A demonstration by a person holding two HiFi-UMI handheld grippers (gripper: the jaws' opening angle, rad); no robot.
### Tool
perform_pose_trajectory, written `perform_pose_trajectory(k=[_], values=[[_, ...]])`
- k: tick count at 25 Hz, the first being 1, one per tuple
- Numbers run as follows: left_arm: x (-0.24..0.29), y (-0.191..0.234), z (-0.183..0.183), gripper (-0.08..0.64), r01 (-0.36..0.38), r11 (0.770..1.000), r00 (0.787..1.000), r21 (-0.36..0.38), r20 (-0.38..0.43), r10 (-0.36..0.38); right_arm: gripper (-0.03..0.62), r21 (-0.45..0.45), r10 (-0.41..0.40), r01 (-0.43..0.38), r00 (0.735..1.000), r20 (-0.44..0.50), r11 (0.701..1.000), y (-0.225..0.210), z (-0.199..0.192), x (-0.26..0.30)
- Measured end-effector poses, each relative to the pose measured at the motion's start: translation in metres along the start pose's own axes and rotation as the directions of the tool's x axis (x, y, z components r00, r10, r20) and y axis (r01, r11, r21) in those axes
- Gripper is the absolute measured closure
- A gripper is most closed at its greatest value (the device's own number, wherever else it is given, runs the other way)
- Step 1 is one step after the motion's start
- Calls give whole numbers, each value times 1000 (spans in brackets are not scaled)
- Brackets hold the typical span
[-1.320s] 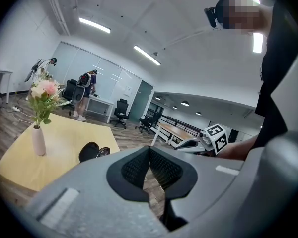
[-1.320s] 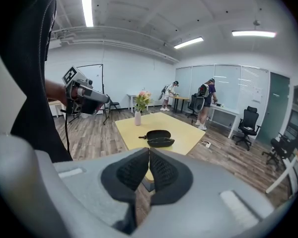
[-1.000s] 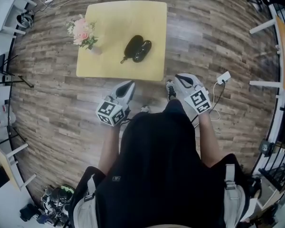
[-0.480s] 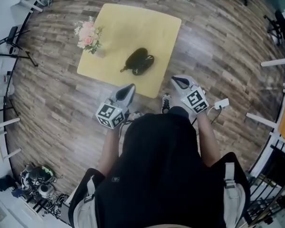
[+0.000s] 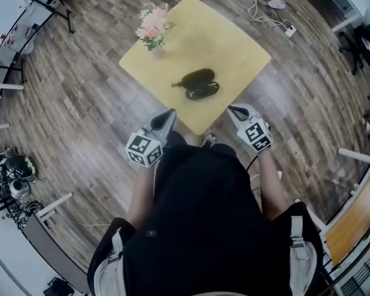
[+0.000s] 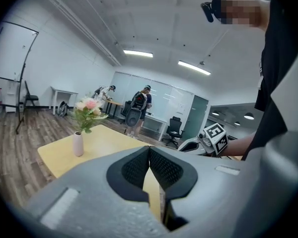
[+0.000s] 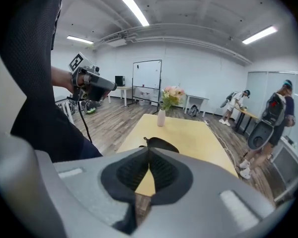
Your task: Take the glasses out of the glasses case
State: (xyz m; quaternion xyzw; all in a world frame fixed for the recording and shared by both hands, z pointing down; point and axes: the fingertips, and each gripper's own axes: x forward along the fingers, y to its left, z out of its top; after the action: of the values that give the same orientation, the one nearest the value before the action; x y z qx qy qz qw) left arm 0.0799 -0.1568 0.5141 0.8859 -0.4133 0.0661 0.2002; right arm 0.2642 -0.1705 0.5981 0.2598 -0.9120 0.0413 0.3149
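Yellow table with black glasses case, flower vase

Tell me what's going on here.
A person stands at the yellow table with a gripper in each hand. The left gripper and right gripper are both shut and empty, held either side of the table's near corner. The black glasses case lies untouched on the table, with a flower vase beyond it.

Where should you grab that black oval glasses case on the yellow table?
Probably across its narrow width, near the middle, coming down from above. The black oval glasses case lies flat and long on the yellow square table, with bare tabletop around it, so the jaws could straddle its short way.
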Motion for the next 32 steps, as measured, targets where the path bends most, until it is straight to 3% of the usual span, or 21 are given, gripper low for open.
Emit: perform_pose_trajectory(k=[5, 10, 15, 20, 27, 30, 32], values=[[-23, 27, 6, 549, -41, 998, 999, -55, 19, 42, 588, -83, 57, -60, 998, -33, 995, 5, 25, 38], [-21, 58, 11, 549, -20, 998, 1000, -56, 4, 21, 588, -29, -34, 34, 999, 11, 999, -11, 52, 63], [-1, 86, 25, 549, 54, 998, 998, -44, -22, -55, 588, 9, -98, 98, 995, -32, 995, -28, 50, 77], [19, 113, 45, 549, 130, 991, 991, -7, -35, -130, 588, -38, -159, 155, 977, -142, 987, -46, 34, 100], [33, 159, 46, 549, 192, 981, 979, -23, -63, -193, 588, -23, -136, 134, 966, -219, 991, -43, 32, 146], [43, 168, 50, 549, 241, 970, 968, -16, -73, -241, 586, -53, -124, 114, 954, -273, 992, -35, 22, 165], [47, 173, 50, 549, 275, 961, 958, -12, -82, -275, 550, -88, -114, 90, 939, -324, 992, -29, 12, 178]])
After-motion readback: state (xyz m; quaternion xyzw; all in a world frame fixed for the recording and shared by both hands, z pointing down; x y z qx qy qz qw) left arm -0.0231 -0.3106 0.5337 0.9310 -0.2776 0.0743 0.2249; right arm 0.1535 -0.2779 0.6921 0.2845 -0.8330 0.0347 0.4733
